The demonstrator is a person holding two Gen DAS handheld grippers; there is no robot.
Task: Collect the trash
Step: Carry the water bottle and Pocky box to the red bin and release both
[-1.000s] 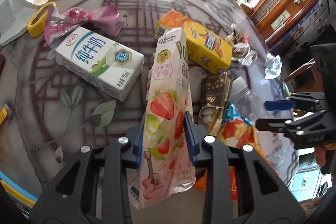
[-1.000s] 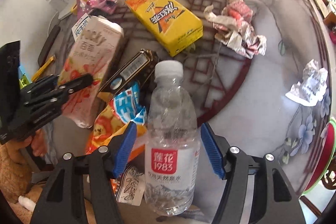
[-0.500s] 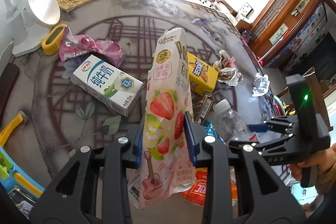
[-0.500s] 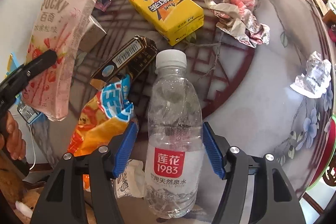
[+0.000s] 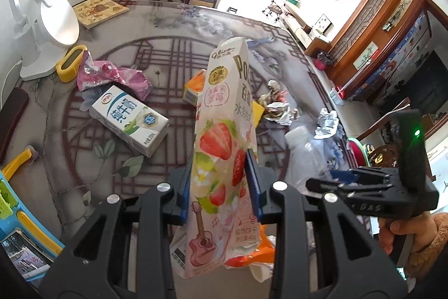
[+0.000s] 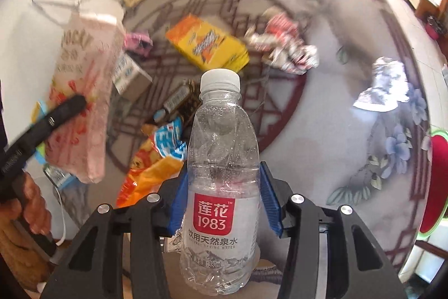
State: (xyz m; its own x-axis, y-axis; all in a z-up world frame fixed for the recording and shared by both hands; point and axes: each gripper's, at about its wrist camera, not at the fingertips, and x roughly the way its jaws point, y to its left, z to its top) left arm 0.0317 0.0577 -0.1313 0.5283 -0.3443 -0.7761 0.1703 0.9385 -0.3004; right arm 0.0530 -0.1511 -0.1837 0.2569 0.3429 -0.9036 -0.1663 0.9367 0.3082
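Trash is partly in hand, and most of it lies on the table [image 5: 173, 27]. The left tongs [image 5: 219, 187] are closed on a pink strawberry Pocky box [image 5: 224, 147], pinched low on its body and held upright clear of the table. The right tongs [image 6: 222, 198] clamp a near-empty water bottle [image 6: 222, 159] at its label, also lifted. So two pieces are picked up, but no bin shows in either view, so neither is yet disposed of as far as I can tell.

Just below and ahead of the right tongs lies an orange snack bag [image 6: 156, 159], with a dark wrapper [image 6: 182, 100] beyond it. Ahead and left of the left tongs sits a milk carton [image 5: 128, 119], then a pink foil wrapper [image 5: 112, 74]. Farther out lie a yellow drink carton [image 6: 208, 44], a crumpled wrapper [image 6: 285, 46] and a foil scrap [image 6: 383, 86] off to the right. By my judgement the collecting is at an early stage, with at least seven pieces left.
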